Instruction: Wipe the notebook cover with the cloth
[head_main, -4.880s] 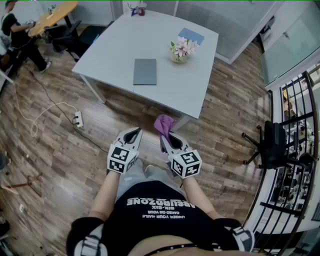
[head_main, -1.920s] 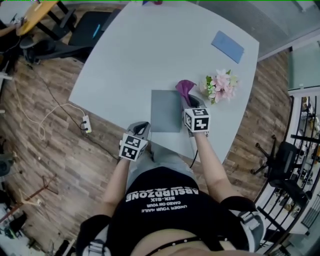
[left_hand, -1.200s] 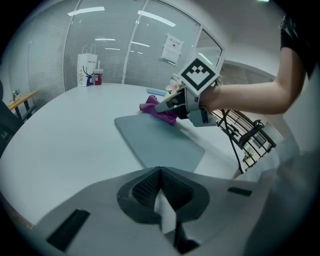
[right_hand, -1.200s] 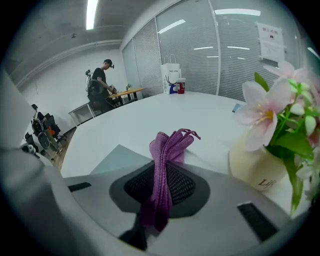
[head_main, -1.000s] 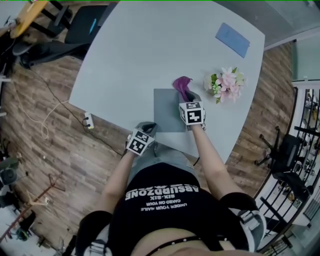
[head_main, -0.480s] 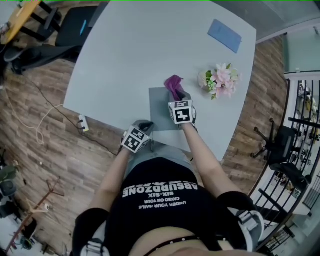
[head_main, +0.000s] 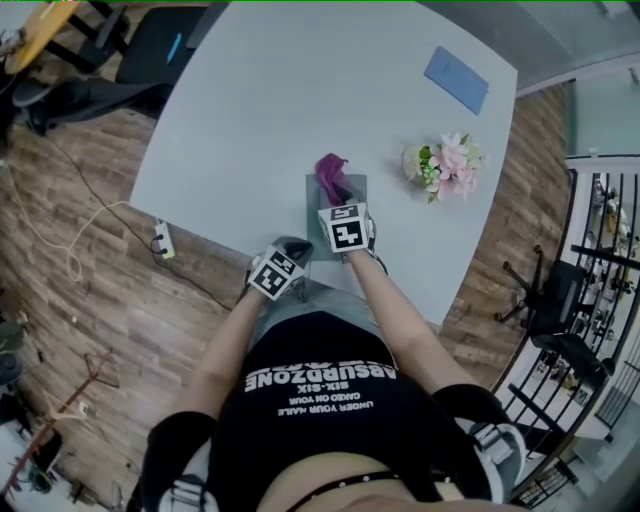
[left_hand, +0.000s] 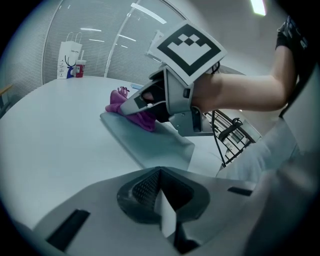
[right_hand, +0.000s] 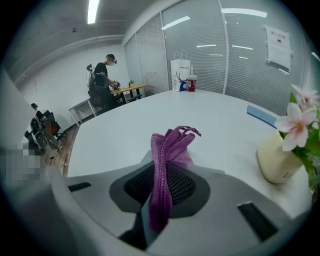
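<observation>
Two grippers mid-frame, right gripper (head_main: 341, 199) clamping purple cloth (head_main: 329, 171), seemingly touching grey notebook (head_main: 314, 215), left gripper (head_main: 292, 246) closed, empty, at white table (head_main: 250, 120) edge.

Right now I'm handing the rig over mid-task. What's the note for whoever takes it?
Right hand-held gripper: shut on the purple cloth, with the free end sticking out past the tips.
Left hand-held gripper: shut and empty, at the table's near edge, just short of the notebook.
Things: the notebook lies flat and closed near the table's front edge. The cloth appears to rest on the far end of its cover.
Done: cloth gripped and brought to the cover.
Left: wipe across the rest of the cover. How much has been wiped can't be told. Keep clear of the flower vase to the right.
</observation>
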